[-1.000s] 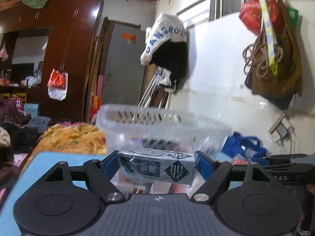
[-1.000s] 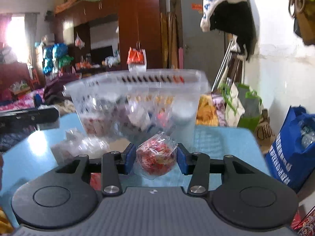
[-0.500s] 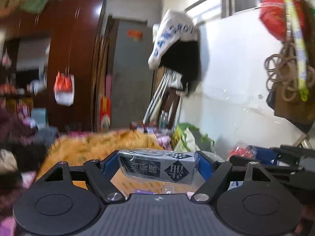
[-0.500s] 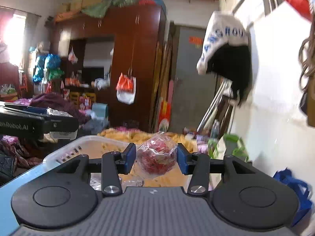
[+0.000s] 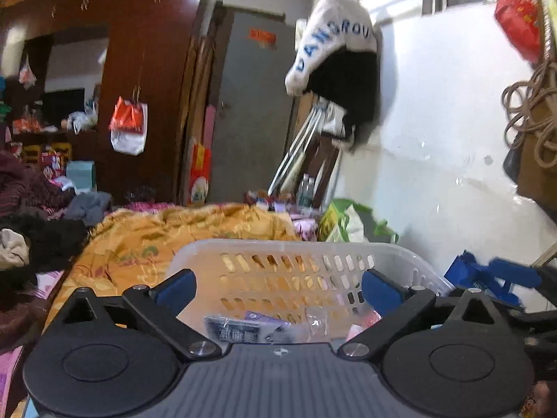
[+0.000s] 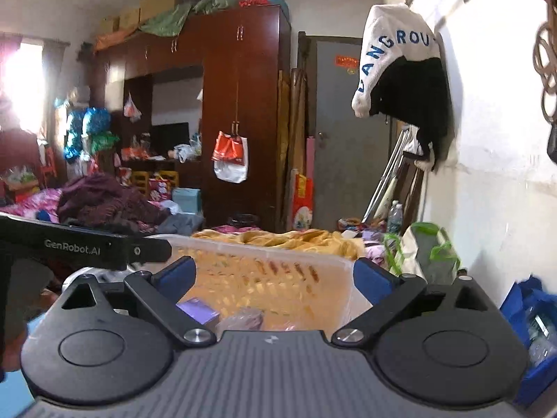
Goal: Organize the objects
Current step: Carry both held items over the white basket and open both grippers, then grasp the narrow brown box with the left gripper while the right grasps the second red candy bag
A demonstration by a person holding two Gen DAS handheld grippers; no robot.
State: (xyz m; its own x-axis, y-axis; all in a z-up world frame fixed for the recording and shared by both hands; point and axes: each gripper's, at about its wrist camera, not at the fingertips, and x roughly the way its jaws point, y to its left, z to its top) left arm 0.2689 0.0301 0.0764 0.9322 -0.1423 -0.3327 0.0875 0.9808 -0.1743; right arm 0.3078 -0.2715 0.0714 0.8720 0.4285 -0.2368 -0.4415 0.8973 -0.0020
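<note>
My left gripper [image 5: 276, 289] hovers over the near side of a white slotted plastic basket [image 5: 278, 245], jaws opening wide with nothing between them. Below it in the basket lie a dark wrapped pack [image 5: 231, 329] and a purple packet [image 5: 266, 317]. My right gripper [image 6: 275, 277] is above the same basket [image 6: 264, 250], jaws also opening and empty. A purple box [image 6: 196, 308] and a blurred wrapped packet [image 6: 243, 317] lie in the basket beneath it. The left gripper's body [image 6: 87, 247] shows at the left of the right wrist view.
An orange blanket [image 5: 156, 237] lies beyond the basket. A white wall [image 5: 452, 139] with hanging clothes and bags runs along the right. A blue bag [image 6: 536, 313] and a green-trimmed bag [image 6: 424, 250] stand by the wall. Dark wardrobes [image 6: 240, 104] fill the back.
Both grippers have opened and let go: the dark pack left the left jaws, the red bagged ball left the right jaws. Both hands rose and now look over the basket.
</note>
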